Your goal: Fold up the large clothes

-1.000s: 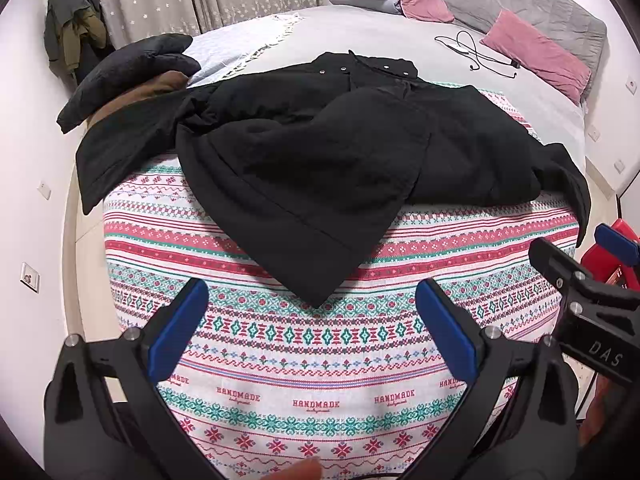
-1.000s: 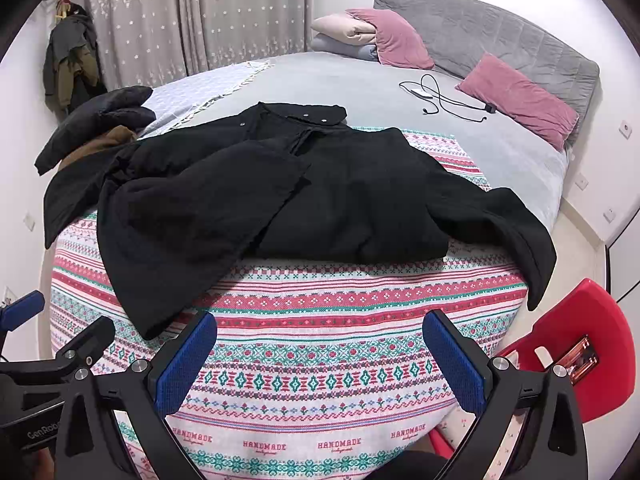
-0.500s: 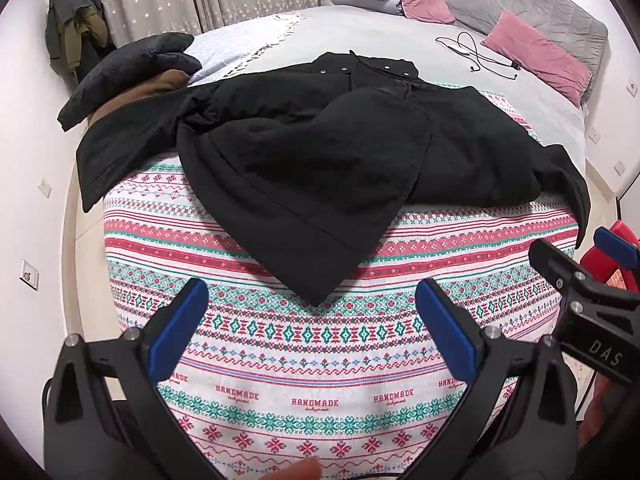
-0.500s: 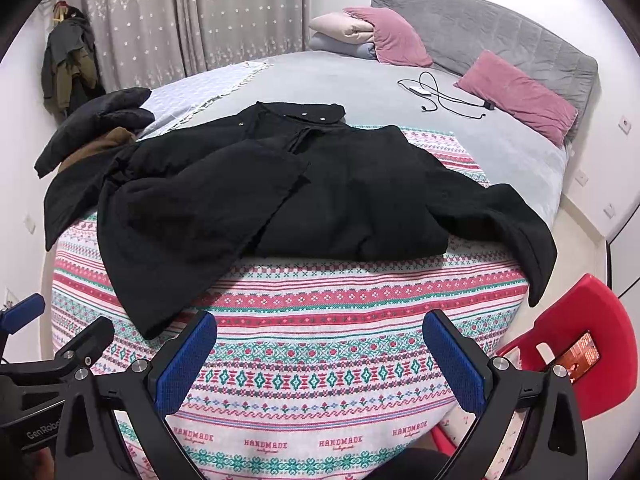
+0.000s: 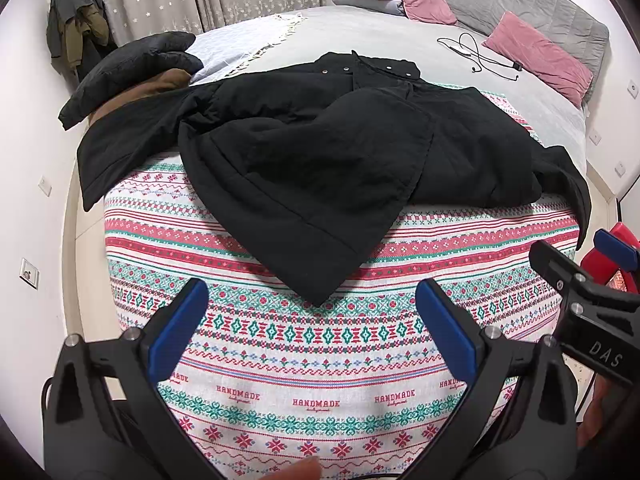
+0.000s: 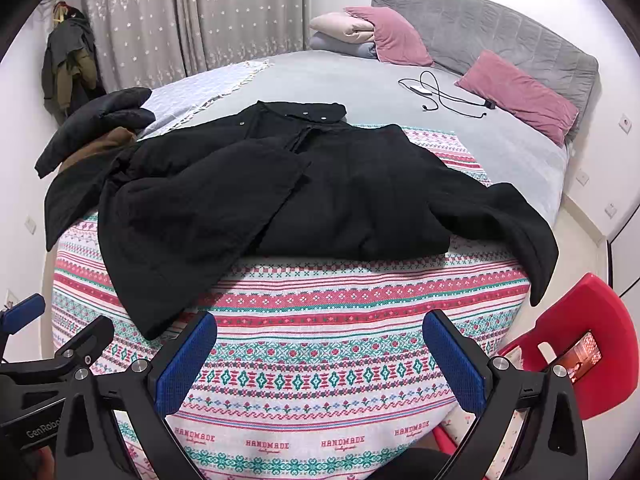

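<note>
Black coat [image 5: 320, 168] lies spread on the patterned blanket [image 5: 312, 344] at the bed's foot, collar away from the person, likely laid flat for folding; one front panel is already turned across the body, its corner pointing down near the blanket's edge. Left gripper [image 5: 312, 332] and right gripper [image 6: 320, 356] hover short of the coat, jaws released, empty. Right view alone shows the far sleeve [image 6: 520, 232] draping off the blanket toward a red chair [image 6: 588, 328]; left view shows the other sleeve [image 5: 120, 148].

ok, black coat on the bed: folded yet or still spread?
Mostly spread. The black coat has one front panel flipped across its body; both sleeves lie out sideways, one hanging off the patterned blanket.
</note>
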Tool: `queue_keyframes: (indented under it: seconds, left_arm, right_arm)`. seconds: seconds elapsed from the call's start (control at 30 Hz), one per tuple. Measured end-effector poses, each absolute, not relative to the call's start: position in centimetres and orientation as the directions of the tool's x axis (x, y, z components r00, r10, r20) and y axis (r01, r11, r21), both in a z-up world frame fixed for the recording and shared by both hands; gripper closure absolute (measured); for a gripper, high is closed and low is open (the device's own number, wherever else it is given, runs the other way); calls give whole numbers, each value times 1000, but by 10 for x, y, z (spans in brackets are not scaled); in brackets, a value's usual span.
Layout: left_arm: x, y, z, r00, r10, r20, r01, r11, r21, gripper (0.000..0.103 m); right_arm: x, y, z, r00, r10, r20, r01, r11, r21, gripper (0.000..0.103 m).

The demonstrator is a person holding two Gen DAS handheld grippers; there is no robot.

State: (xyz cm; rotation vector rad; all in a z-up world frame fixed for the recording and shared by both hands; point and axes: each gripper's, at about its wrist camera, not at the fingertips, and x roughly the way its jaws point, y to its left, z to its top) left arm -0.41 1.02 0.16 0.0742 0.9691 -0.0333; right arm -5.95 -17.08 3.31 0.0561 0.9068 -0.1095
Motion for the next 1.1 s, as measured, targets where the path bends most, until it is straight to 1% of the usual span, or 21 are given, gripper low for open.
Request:
queue_keyframes:
  seconds: [1.1]
  left_arm:
    - [-4, 18, -3, 563, 11, -826, 52, 997, 49, 0]
  right_arm:
    - [-57, -167, 29, 604, -67, -794, 114, 993, 3, 0]
